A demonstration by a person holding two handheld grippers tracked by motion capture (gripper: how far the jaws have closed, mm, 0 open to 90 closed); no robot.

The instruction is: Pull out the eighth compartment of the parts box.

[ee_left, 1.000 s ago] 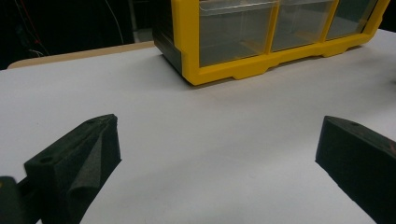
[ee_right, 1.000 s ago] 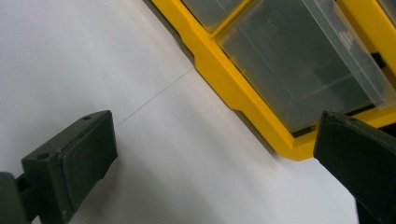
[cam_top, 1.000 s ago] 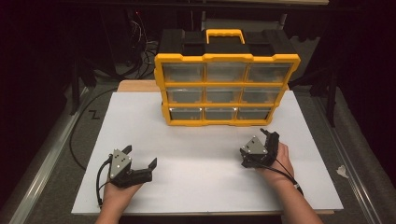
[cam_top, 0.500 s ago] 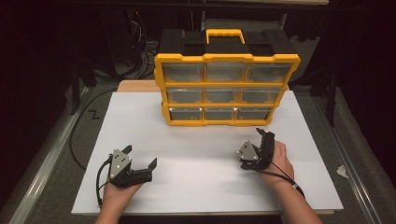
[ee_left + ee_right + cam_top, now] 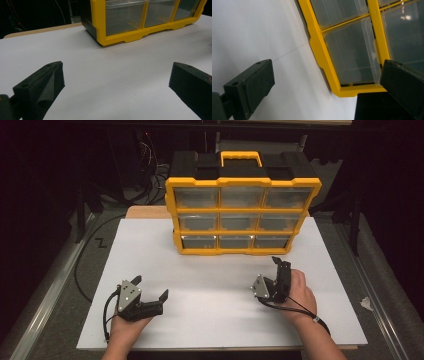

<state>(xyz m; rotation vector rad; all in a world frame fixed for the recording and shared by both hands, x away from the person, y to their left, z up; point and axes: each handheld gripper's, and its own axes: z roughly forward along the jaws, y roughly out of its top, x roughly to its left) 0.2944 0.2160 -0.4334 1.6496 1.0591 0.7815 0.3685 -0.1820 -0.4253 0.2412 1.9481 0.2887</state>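
My left gripper (image 5: 149,287) lies low on the white board (image 5: 210,285), jaws spread wide with nothing between them. In the left gripper view the bare board runs out ahead of it to the near-left corner of the yellow drawer cabinet (image 5: 140,22).

My right gripper (image 5: 280,270) is rolled onto its side in my right hand (image 5: 299,295), jaws apart and empty as well, pointing up toward the cabinet. In the right gripper view the clear drawers (image 5: 352,52) sit tilted between the two open jaws, so I'm lined up with the lower right end of the cabinet (image 5: 242,215), though not touching it.

The cabinet stands upright at the far middle of the board, all nine drawers looking closed, black top and yellow carry handle (image 5: 241,158) above. Both grippers are well short of it.

As I read it, this is the approach, nothing gripped. Next I'd carry the right gripper forward to a bottom-row drawer front (image 5: 272,241), level it so the jaws straddle the pull lip, then close gently. The plastic is slick and thin, so a skewed pinch could slip off.
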